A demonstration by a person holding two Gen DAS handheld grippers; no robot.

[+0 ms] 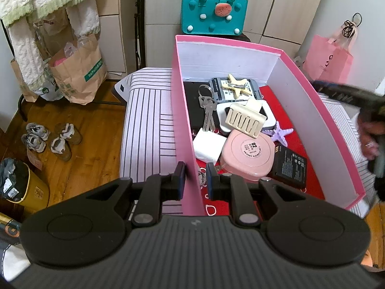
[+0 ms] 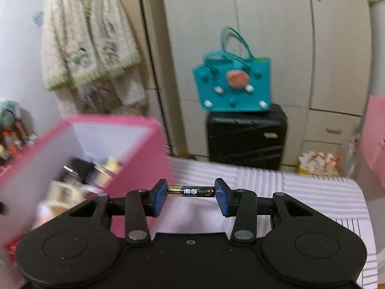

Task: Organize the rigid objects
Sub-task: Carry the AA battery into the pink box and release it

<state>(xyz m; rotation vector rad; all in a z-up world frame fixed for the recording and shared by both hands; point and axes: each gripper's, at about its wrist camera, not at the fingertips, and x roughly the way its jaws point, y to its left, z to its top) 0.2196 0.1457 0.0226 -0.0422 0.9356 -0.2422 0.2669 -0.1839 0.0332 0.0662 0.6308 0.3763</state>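
Observation:
A pink box [image 1: 182, 120] with white inner walls stands on a striped bed. It holds keys [image 1: 208, 110], a cream hair claw [image 1: 245, 118], a pink round case [image 1: 249, 153], a black battery pack [image 1: 288, 166], a purple starfish [image 1: 280, 133] and a white block [image 1: 208, 147]. My left gripper [image 1: 195, 179] straddles the box's left wall with its jaws close on either side of it. My right gripper [image 2: 190, 193] is shut on a black and gold AA battery [image 2: 191, 191], held end to end just right of the pink box [image 2: 139, 149].
A teal felt bag [image 2: 234, 84] sits on a black suitcase [image 2: 245, 139] by the wardrobe. Paper bags [image 1: 77, 72] and shoes [image 1: 48, 139] are on the wooden floor to the left. A pink bag [image 1: 329, 60] stands at the right. The right hand and gripper [image 1: 370, 125] show blurred beside the box.

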